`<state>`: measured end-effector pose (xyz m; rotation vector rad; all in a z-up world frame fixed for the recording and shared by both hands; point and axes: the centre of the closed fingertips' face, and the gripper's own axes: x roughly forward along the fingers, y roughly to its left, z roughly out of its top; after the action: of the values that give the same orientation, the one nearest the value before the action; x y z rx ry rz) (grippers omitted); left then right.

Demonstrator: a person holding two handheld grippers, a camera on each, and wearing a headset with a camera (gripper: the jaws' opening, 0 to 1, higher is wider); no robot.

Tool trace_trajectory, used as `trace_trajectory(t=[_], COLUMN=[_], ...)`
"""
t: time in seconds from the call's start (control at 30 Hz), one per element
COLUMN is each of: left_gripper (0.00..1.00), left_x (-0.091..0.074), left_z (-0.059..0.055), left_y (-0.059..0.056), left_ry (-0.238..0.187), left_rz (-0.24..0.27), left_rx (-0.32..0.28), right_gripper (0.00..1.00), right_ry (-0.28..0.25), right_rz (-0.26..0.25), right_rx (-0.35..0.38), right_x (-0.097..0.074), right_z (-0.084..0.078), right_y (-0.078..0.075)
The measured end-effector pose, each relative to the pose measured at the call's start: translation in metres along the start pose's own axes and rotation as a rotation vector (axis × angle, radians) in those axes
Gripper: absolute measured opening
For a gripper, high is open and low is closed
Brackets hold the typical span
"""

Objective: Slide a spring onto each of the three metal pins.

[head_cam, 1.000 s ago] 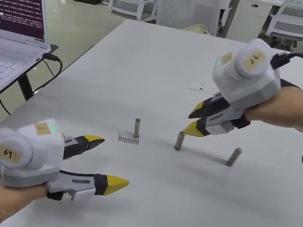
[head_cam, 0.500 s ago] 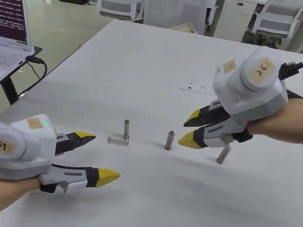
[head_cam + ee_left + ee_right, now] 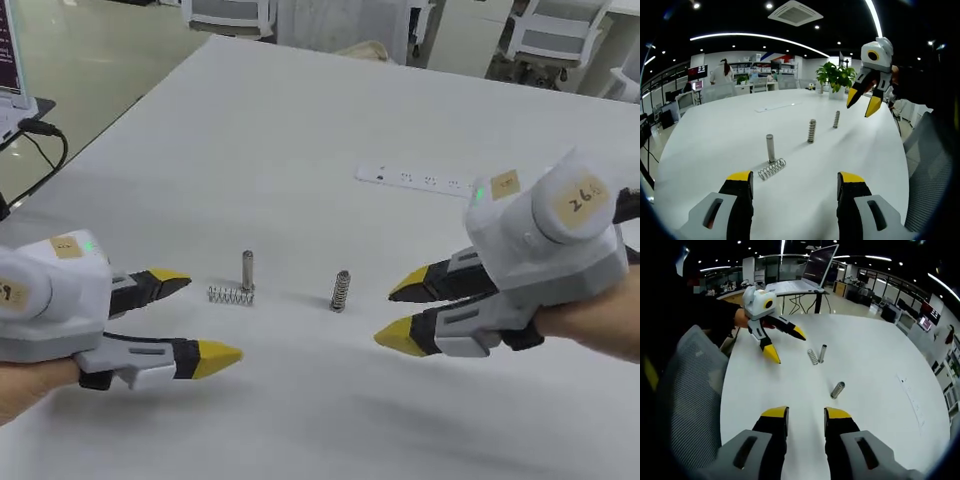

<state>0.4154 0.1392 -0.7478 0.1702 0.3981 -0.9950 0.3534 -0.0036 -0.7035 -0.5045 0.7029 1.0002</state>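
**Currently: Two of Three Fitted, Nothing Held**

Evidently, two of the three pins have been fitted. In the head view the nearer sprung pin (image 3: 341,290) is seen standing upright to the right of the bare pin (image 3: 247,270). In the left gripper view the farther sprung pin (image 3: 836,119) is seen beyond the nearer one, further again from the bare pin. The bare pin stands upright and uncovered. The loose spring (image 3: 230,295) lies on its side on the surface (image 3: 300,150) at the foot of the bare pin; whether it touches the pin cannot be told. One spring is therefore judged left to be picked up and slid on.

The left gripper (image 3: 216,316) is held to the left of the bare pin and nearer the person. Its jaws are wide apart with nothing between them. The loose spring lies ahead of these jaws, near them but not between them.

The right gripper (image 3: 383,318) is held to the right of the bare pin, past the nearer sprung pin. Its jaws are apart and empty, well apart from the loose spring.

A power strip (image 3: 415,180) lies beyond the bare pin, clear of the work.
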Motion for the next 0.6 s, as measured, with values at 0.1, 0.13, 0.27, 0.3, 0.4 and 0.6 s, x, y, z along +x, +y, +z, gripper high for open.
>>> trace_trajectory(t=[0.1, 0.13, 0.27, 0.3, 0.4, 0.6], left_gripper=[0.64, 0.64, 0.63, 0.63, 0.62, 0.61], left_x=[0.002, 0.003, 0.006, 0.006, 0.009, 0.014], left_z=[0.0, 0.0, 0.001, 0.001, 0.0, -0.001], left_y=[0.002, 0.003, 0.005, 0.007, 0.009, 0.011], left_ry=[0.007, 0.006, 0.01, 0.013, 0.017, 0.023], left_rz=[-0.002, -0.004, -0.006, -0.005, -0.003, -0.001], left_rx=[0.003, 0.003, 0.007, 0.009, 0.008, 0.011], right_gripper=[0.29, 0.31, 0.34, 0.35, 0.38, 0.43], right_ry=[-0.005, -0.007, -0.027, -0.033, -0.035, -0.075], right_rz=[-0.009, -0.014, -0.031, -0.037, -0.053, -0.075], right_rx=[0.03, 0.034, 0.061, 0.066, 0.095, 0.177], right_x=[-0.002, -0.003, -0.007, -0.009, -0.012, -0.021], right_z=[-0.01, -0.013, -0.022, -0.025, -0.033, -0.044], right_y=[0.004, 0.006, 0.012, 0.014, 0.015, 0.018])
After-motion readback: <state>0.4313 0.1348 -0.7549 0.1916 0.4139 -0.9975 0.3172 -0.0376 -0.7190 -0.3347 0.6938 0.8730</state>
